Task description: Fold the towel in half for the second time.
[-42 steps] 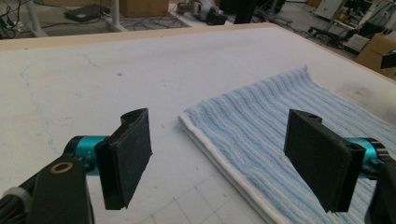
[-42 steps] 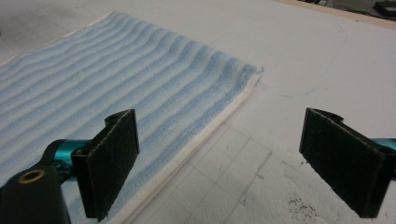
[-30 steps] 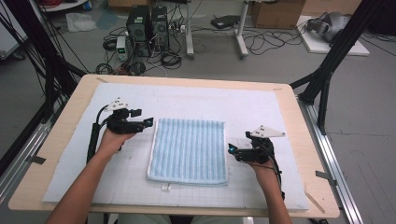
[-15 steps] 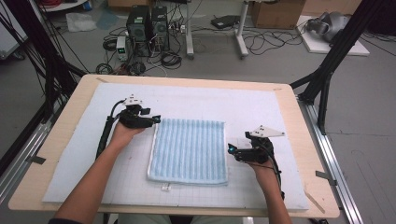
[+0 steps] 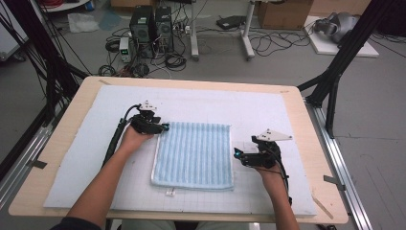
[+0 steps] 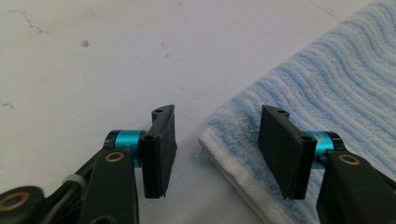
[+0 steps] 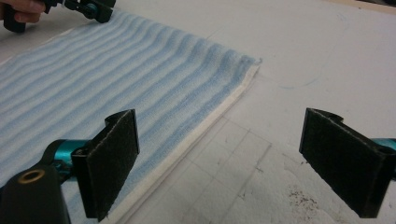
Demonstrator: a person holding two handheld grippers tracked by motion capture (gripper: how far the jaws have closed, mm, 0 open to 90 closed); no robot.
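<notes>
One towel (image 5: pixel 194 154), blue-striped with a white hem, lay flat near the middle of the white mat (image 5: pixel 268 108) on the table (image 5: pixel 67 124). At its far left corner sat the left gripper (image 5: pixel 163 127), jaws about half open and just then closing, one pad over the cloth and the other over bare mat, so the corner lay between them without being pinched. The right gripper (image 5: pixel 235 154) hovered just off the towel's right edge, jaws wide apart and holding nothing. To take the corner well, the left jaws probably needed to sink until the lower pad slid under the hem, then close on the whole thickness instead of snagging only the top loops. From above, both hands and the towel's full outline were plain. The left gripper view showed the corner (image 6: pixel 210 137) close up, lying short of the pads, while the right gripper view showed the near hem (image 7: pixel 219 114) passing between open jaws.
</notes>
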